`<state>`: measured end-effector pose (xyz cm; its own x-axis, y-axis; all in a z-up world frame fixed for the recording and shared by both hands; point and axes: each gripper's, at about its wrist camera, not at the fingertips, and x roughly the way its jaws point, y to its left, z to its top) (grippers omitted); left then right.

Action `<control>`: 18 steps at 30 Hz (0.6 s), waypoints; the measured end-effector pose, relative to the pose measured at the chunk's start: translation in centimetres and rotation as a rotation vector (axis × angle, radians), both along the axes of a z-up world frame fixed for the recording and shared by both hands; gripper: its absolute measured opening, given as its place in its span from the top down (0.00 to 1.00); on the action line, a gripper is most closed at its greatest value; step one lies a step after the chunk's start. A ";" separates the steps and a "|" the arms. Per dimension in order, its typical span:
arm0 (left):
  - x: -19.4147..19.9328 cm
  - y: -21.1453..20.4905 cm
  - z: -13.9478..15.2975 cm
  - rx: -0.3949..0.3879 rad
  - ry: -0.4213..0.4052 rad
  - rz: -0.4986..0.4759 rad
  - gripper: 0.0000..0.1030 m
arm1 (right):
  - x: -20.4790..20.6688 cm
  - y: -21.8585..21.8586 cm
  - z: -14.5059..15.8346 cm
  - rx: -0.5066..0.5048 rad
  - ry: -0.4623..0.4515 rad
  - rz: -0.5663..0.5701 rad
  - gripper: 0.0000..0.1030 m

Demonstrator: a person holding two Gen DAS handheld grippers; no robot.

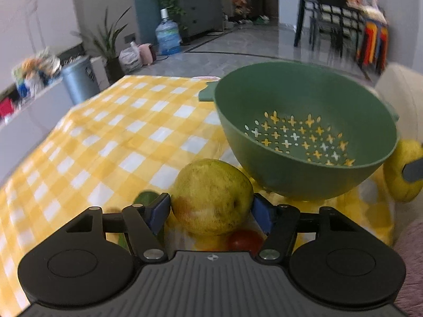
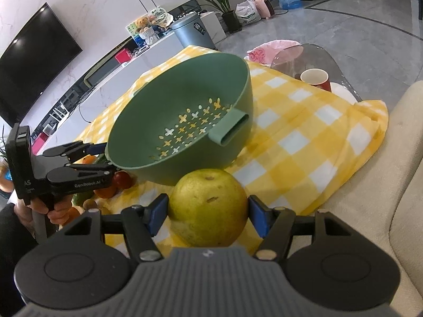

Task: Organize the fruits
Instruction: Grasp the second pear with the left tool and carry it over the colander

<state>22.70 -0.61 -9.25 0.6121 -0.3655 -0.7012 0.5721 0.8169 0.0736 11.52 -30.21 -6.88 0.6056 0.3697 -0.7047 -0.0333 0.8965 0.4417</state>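
My left gripper (image 1: 211, 208) is shut on a yellow-green pear (image 1: 208, 190) with a reddish bruise; both blue pads (image 1: 160, 210) touch its sides. My right gripper (image 2: 208, 208) is shut on a rounder yellow-green fruit (image 2: 208, 198), which also shows at the right edge of the left wrist view (image 1: 399, 169). A green colander (image 1: 264, 95) (image 2: 185, 84) with star-shaped holes stands just beyond both fruits, tilted toward me, with nothing in it. From the right wrist view the left gripper (image 2: 104, 158) reaches in behind the colander's left rim, which hides its pear.
A yellow checked cloth (image 2: 304, 132) covers the table. A red tomato (image 1: 244, 240) (image 2: 123, 179), an orange (image 2: 105, 191), a kiwi (image 2: 90, 203) and something green (image 1: 146, 198) lie left of the colander. A red cup (image 2: 316, 79) stands at the back right; a beige sofa (image 2: 383, 211) borders the right.
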 end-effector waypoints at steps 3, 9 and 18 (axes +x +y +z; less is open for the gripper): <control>-0.9 0.8 0.3 -0.015 0.003 0.027 0.26 | -0.2 -0.1 0.3 0.021 -0.011 -0.002 0.40; -2.8 2.4 2.9 -0.065 -0.028 0.077 0.26 | -1.0 -0.4 1.4 0.059 -0.050 0.004 0.40; -4.2 1.9 8.0 -0.157 -0.080 0.129 0.26 | -2.4 -1.6 3.6 0.128 -0.125 -0.004 0.39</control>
<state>18.48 1.27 -1.29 0.7123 -0.3813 -0.5893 0.4591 0.8882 -0.0198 9.16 -31.80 -3.26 0.6872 0.4489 -0.5711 -0.0916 0.8335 0.5449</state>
